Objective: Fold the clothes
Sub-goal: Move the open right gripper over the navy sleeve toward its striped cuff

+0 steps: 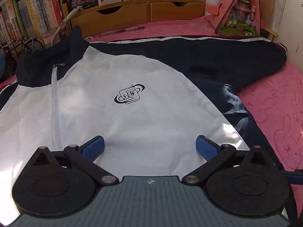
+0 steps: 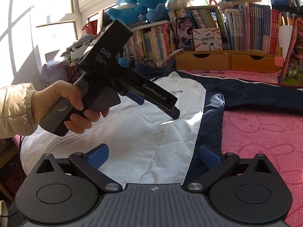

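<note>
A white and navy zip jacket (image 1: 117, 117) lies flat, front up, on a pink blanket (image 1: 280, 109), with its collar (image 1: 47, 66) at the far left and an S·L·W logo (image 1: 129, 94) on the chest. One navy sleeve (image 1: 217, 56) stretches out to the far right. My left gripper (image 1: 150, 145) hovers open over the white chest panel with nothing between its blue pads (image 1: 96, 147). In the right wrist view a hand (image 2: 62, 104) holds the left gripper (image 2: 157, 106) low over the jacket (image 2: 132, 132). My right gripper (image 2: 153, 156) is open above the jacket's lower side seam.
Wooden drawers (image 1: 132, 13) and a packed bookshelf (image 1: 28, 19) stand behind the bed. A pink toy box (image 1: 240, 9) leans at the back right and pens (image 1: 123, 30) lie by the drawers. Plush toys (image 2: 144, 1) sit on the shelf. A window (image 2: 37, 19) lights the left.
</note>
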